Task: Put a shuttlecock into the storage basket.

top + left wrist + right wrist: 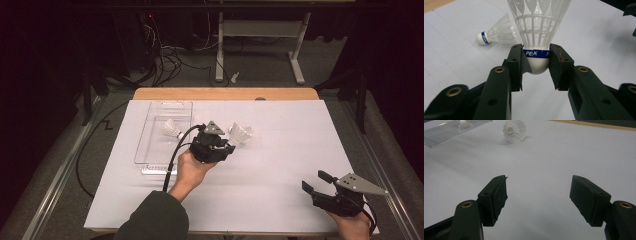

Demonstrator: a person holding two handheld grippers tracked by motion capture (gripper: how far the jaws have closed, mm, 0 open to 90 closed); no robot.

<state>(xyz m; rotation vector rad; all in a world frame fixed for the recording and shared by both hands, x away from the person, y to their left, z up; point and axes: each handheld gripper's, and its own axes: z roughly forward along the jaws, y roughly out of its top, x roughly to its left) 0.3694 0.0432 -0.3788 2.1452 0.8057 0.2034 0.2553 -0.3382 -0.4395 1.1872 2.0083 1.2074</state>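
At the near right corner of the white bench [280,200], my right tongs [314,183] rest low with their jaws wide apart and nothing between them. Farther in, near the middle, my left tongs [537,61] are clamped on the white cork base of a shuttlecock [537,37], gripping at its blue band with the feathered skirt pointing away from me. Another shuttlecock [496,35] lies on its side just beyond. At the far left, a clear plastic tray [147,132] holds a third shuttlecock [171,128].

White shuttlecock [537,30], blue band [536,53]
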